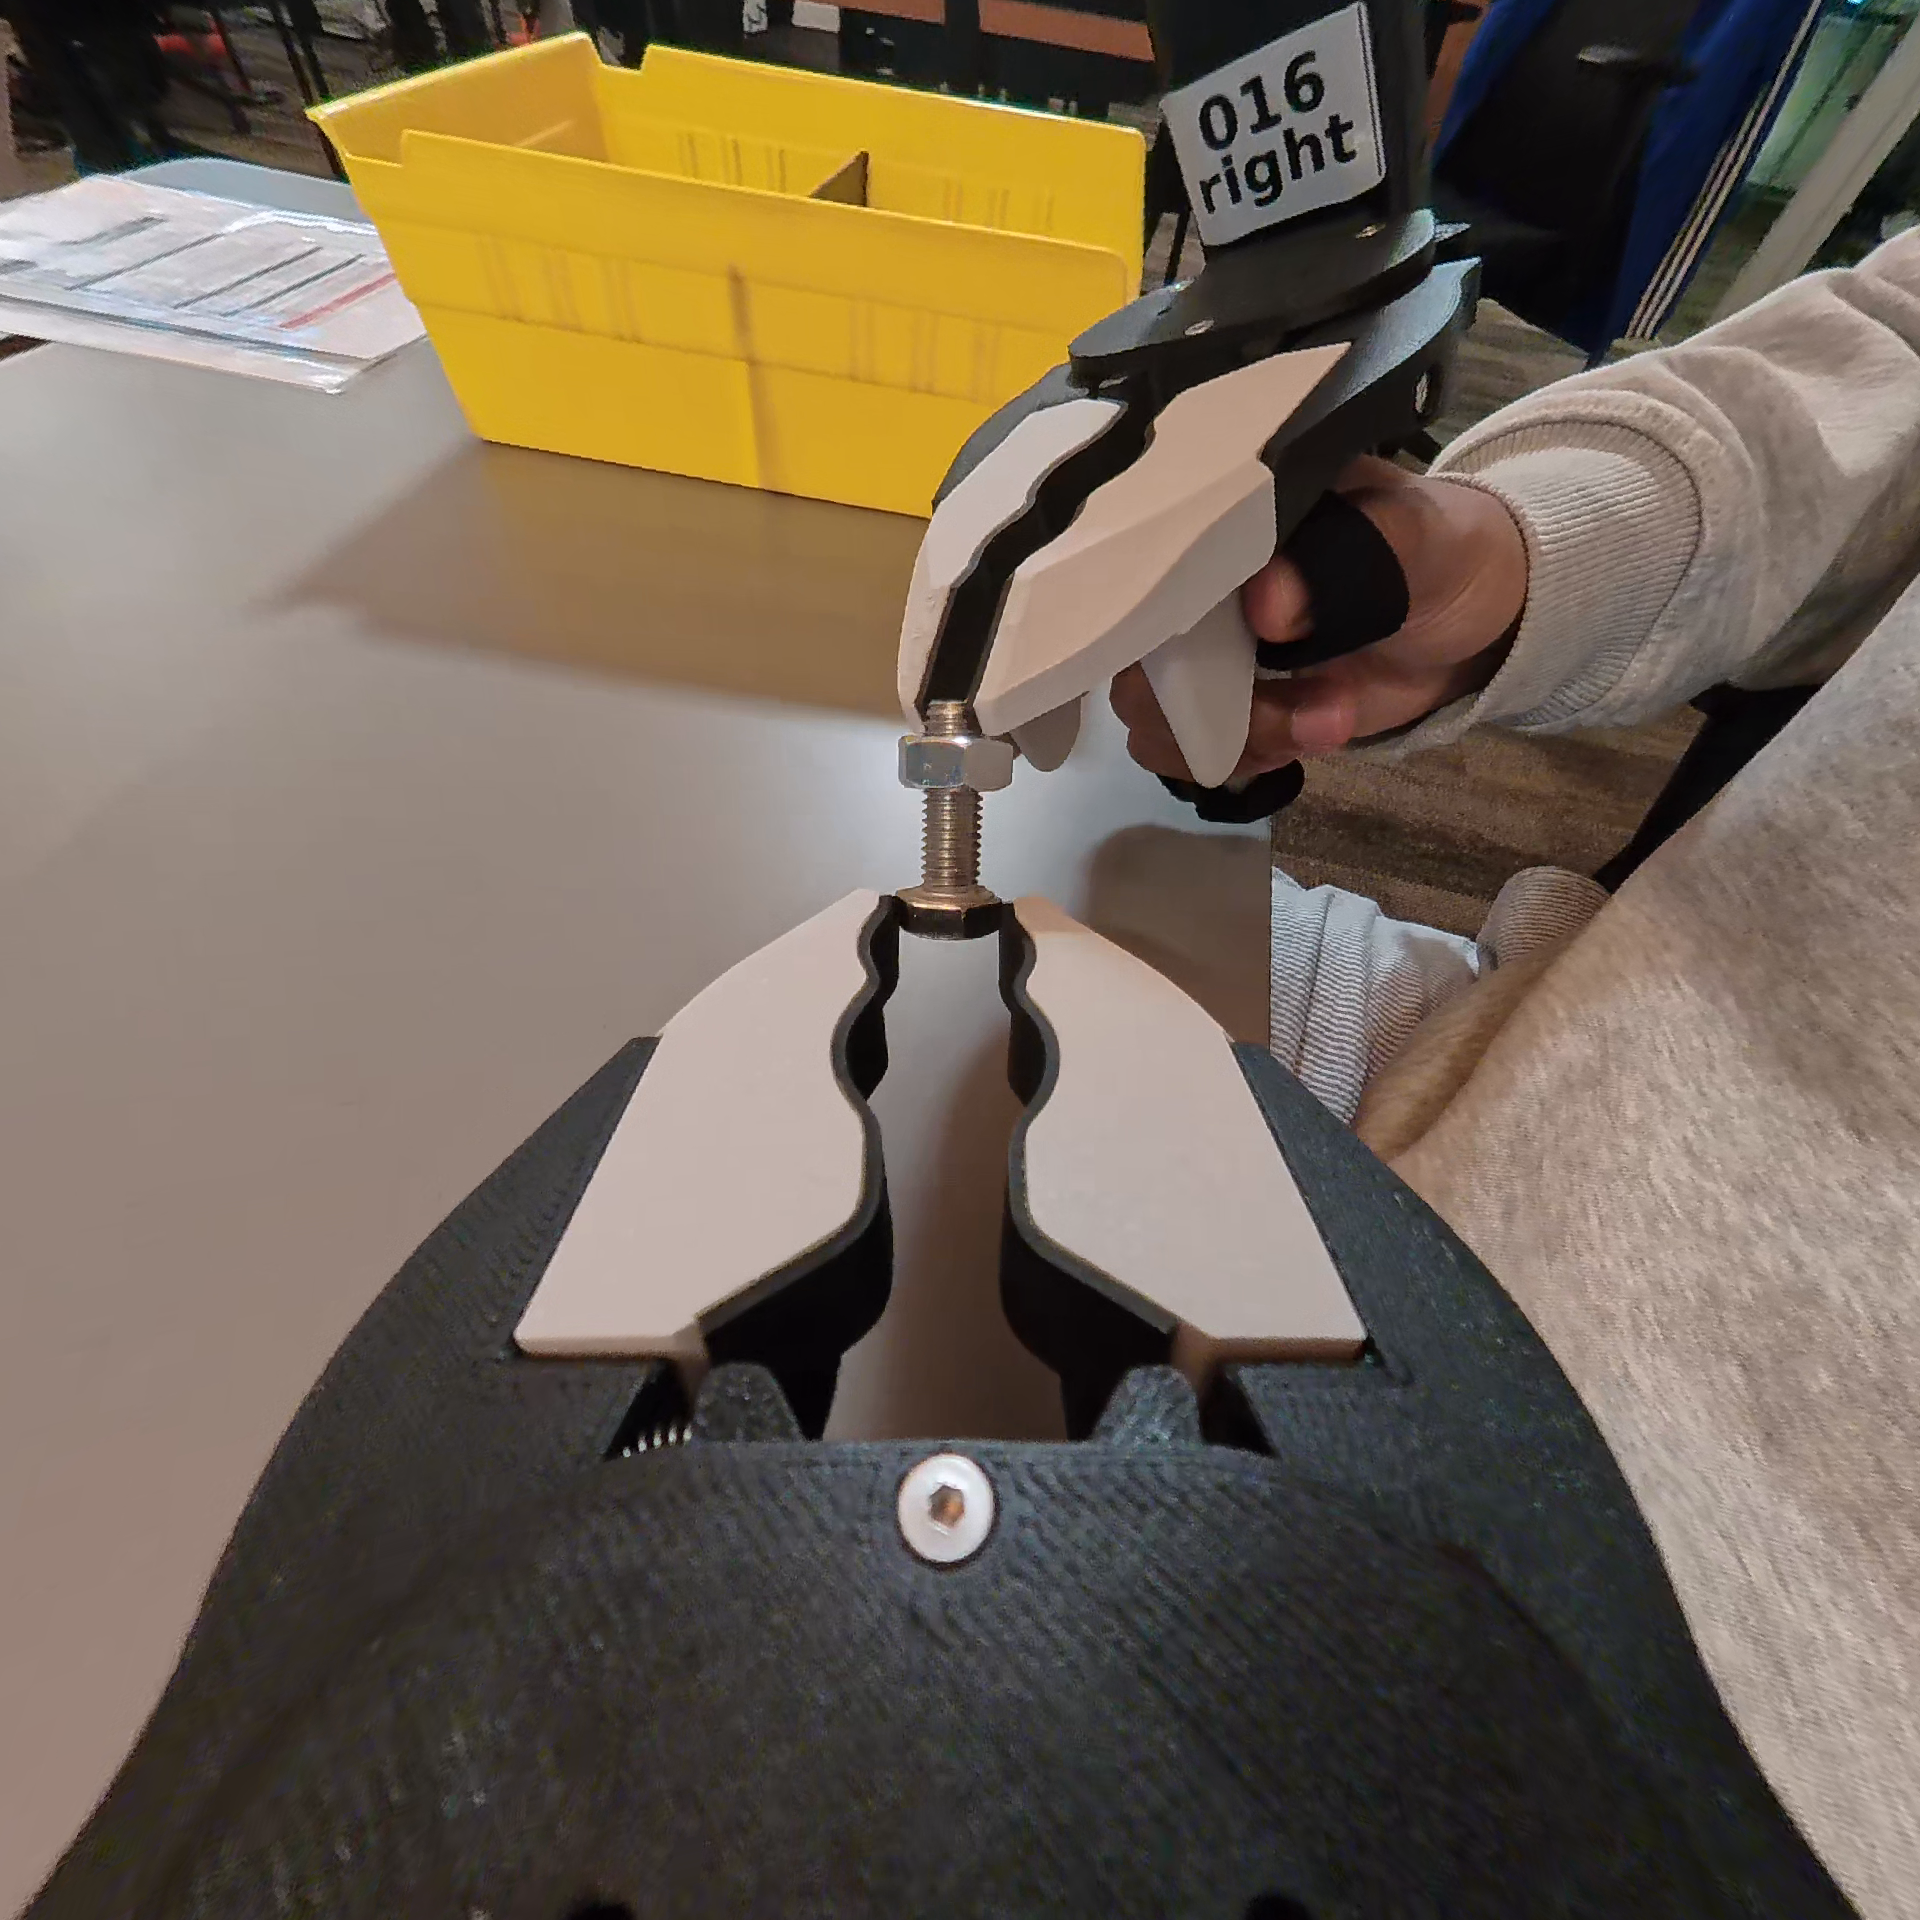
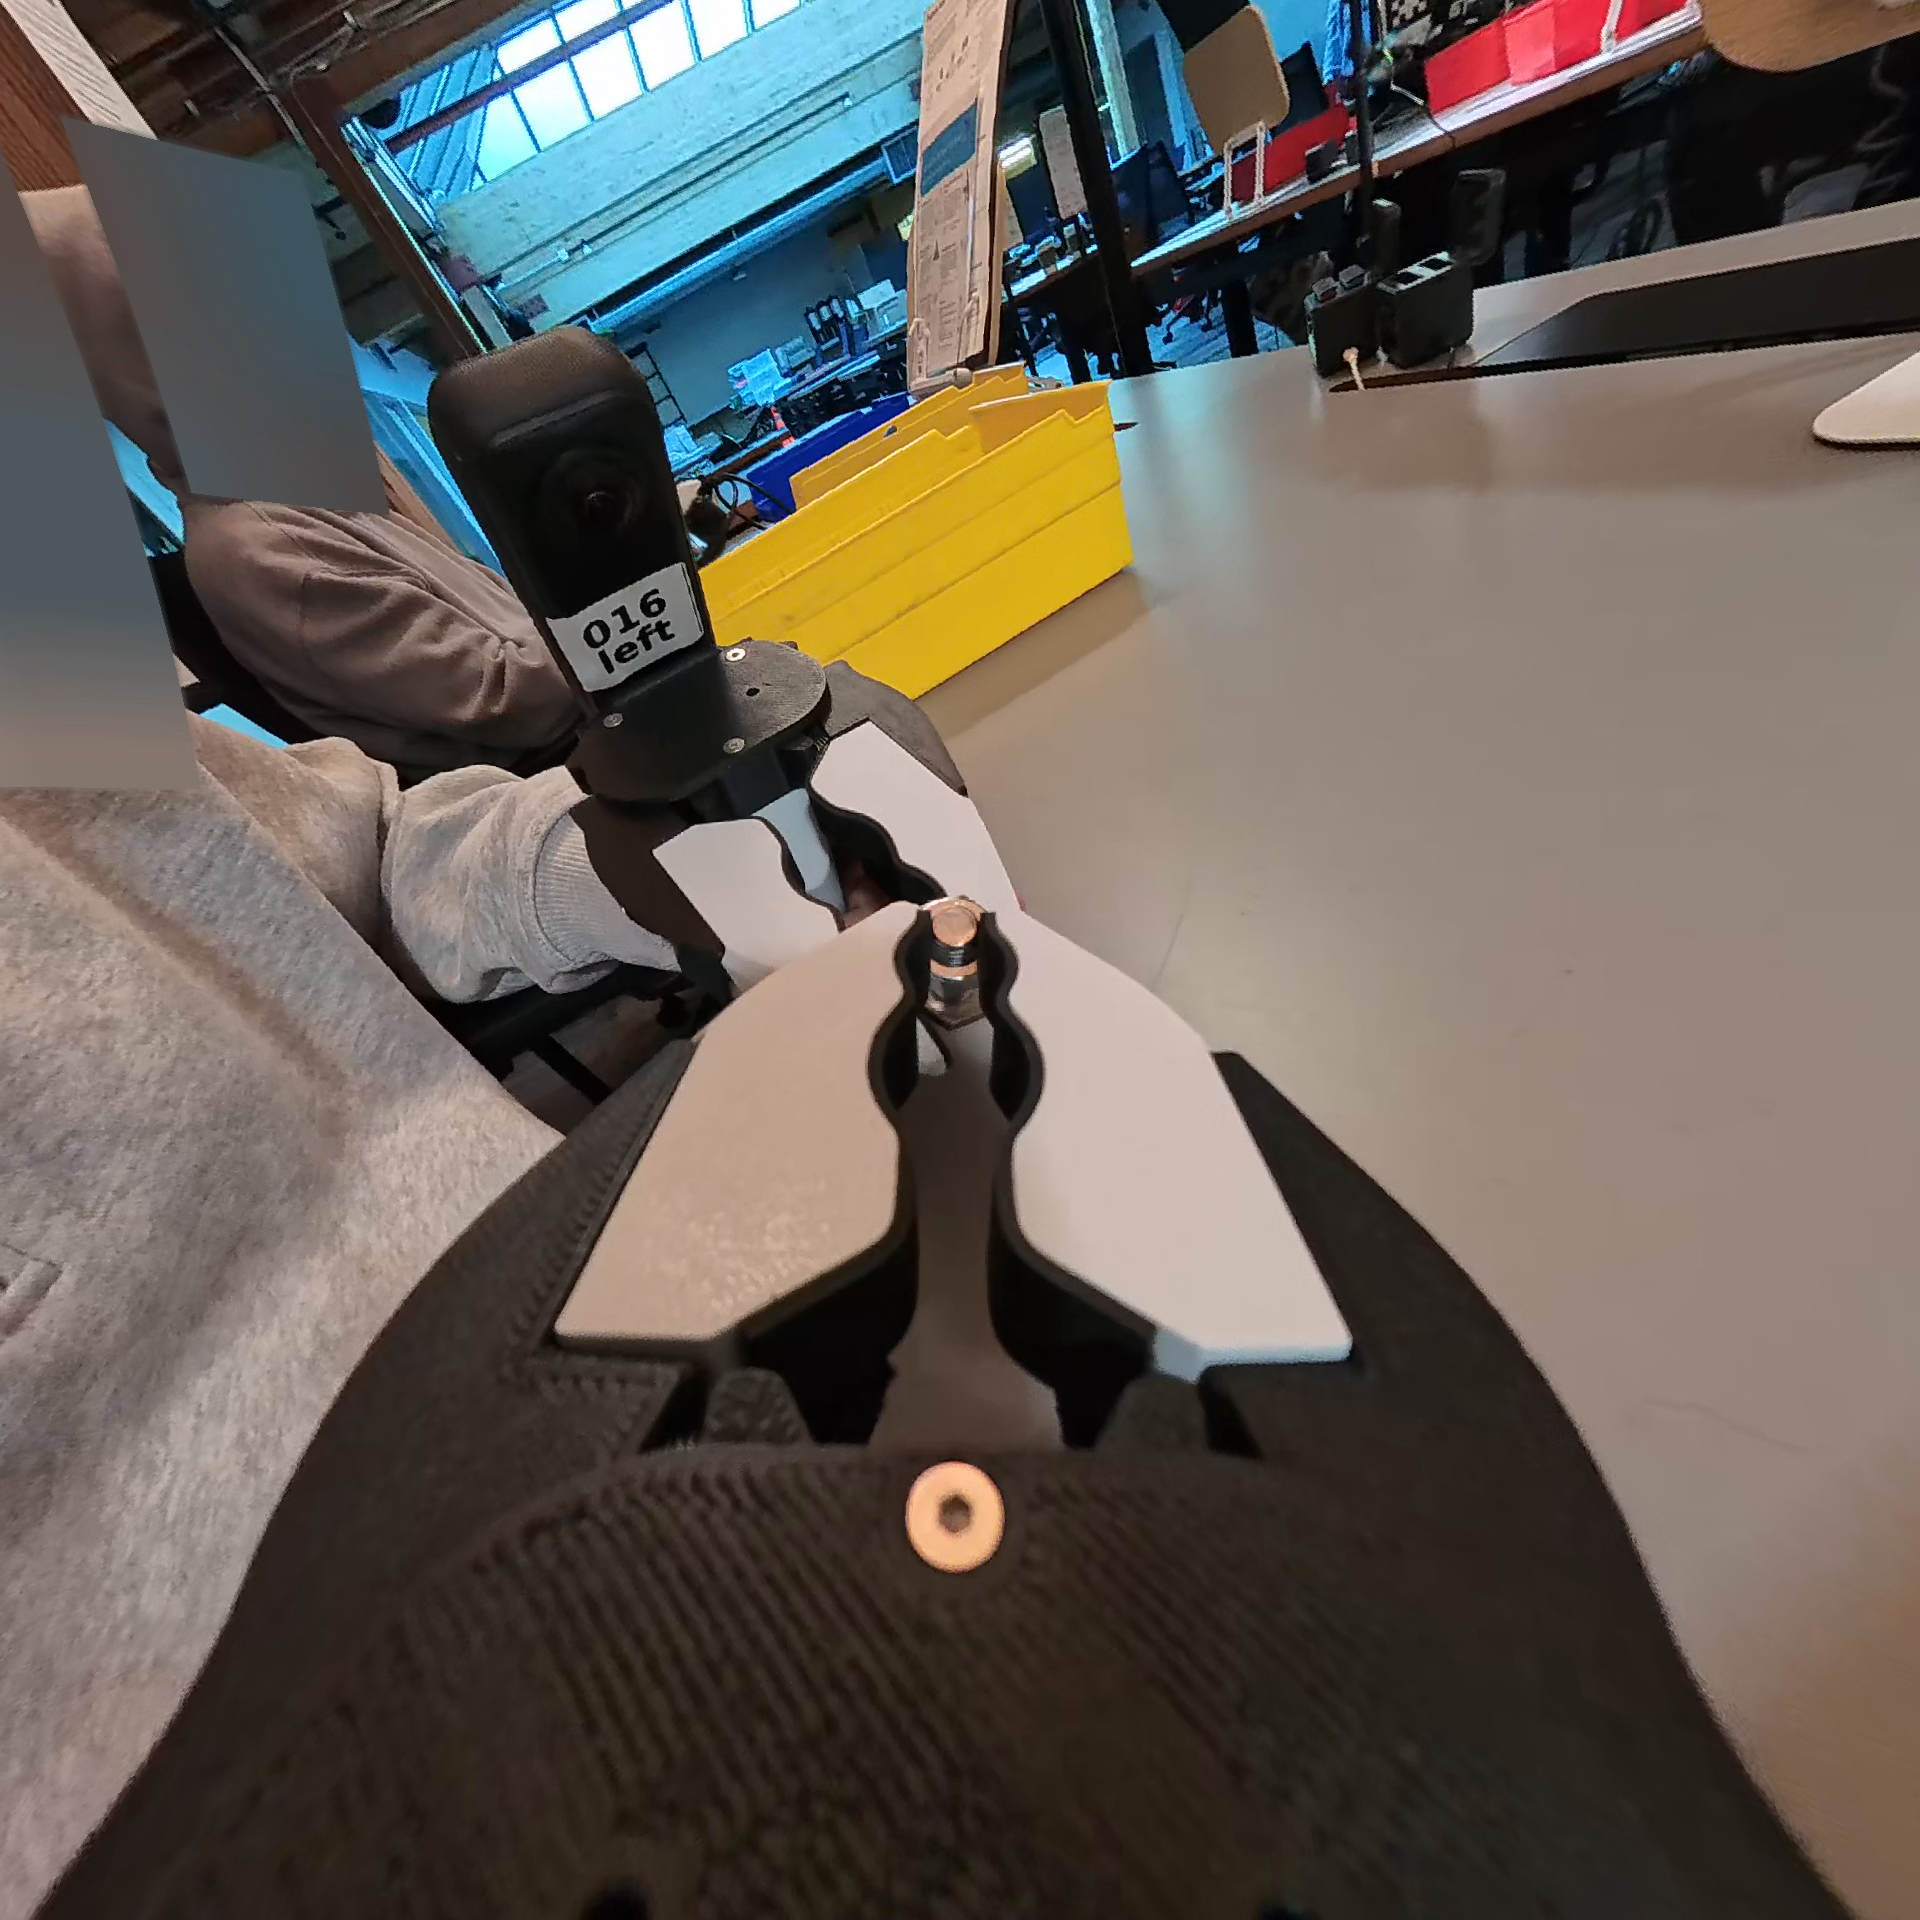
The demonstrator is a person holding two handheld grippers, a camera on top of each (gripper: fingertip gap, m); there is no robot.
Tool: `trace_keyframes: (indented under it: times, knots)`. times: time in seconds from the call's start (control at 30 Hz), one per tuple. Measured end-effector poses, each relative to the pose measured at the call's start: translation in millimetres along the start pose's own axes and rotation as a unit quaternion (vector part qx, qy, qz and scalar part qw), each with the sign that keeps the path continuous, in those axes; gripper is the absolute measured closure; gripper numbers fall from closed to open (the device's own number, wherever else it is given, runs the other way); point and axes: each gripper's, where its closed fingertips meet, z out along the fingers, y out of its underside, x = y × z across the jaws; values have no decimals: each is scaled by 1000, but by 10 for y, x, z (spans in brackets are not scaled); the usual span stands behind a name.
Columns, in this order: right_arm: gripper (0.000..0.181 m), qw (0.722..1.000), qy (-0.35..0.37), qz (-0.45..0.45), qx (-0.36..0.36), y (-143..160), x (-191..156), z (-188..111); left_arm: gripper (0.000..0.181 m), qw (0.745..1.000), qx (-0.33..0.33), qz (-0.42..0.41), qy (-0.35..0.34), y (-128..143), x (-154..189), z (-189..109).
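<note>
Left tongs (image 1: 948, 914): clenched on the bolt (image 1: 943, 831) head.
Right tongs (image 2: 958, 961): apparently clenched on the threaded tip, above the nut (image 1: 954, 764).
Handling: rigid, slippery steel; small; hold on the hexagonal flats.

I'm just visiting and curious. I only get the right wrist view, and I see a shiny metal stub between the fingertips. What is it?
Observer: The left wrist view shows it is a whole bolt, standing upright, its top end pinched by the right gripper.
Operator: What holds the bottom?
Observer: The left gripper clamps the hex head.
Operator: Is anything on it?
Observer: A nut sits on the thread, just under the right gripper's tips.
</note>
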Motion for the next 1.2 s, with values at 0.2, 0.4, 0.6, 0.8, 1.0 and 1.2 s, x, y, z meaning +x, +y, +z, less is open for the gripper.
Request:
trace_keyframes:
  times: [0.2,0.4,0.6,0.8,1.0,1.2]
  knots:
    - [172,1000,-3,2,1,9,-4,6,162,1000,-6,25,-12,13,-16,3]
    - [172,1000,10,-16,-7,23,-9,18,163,998,-16,47,-27,37,-14,23]
    - [173,1000,26,6,-3,13,51,2,163,996,-9,70,-59,14,-88,10]
    - [172,999,26,39,0,34,75,9,164,992,-14,102,-75,30,-97,15]
    - [172,999,26,42,-6,60,77,14,163,984,-24,146,-95,57,-104,31]
    - [172,998,22,50,-5,63,87,10,164,985,-22,142,-95,52,-122,25]
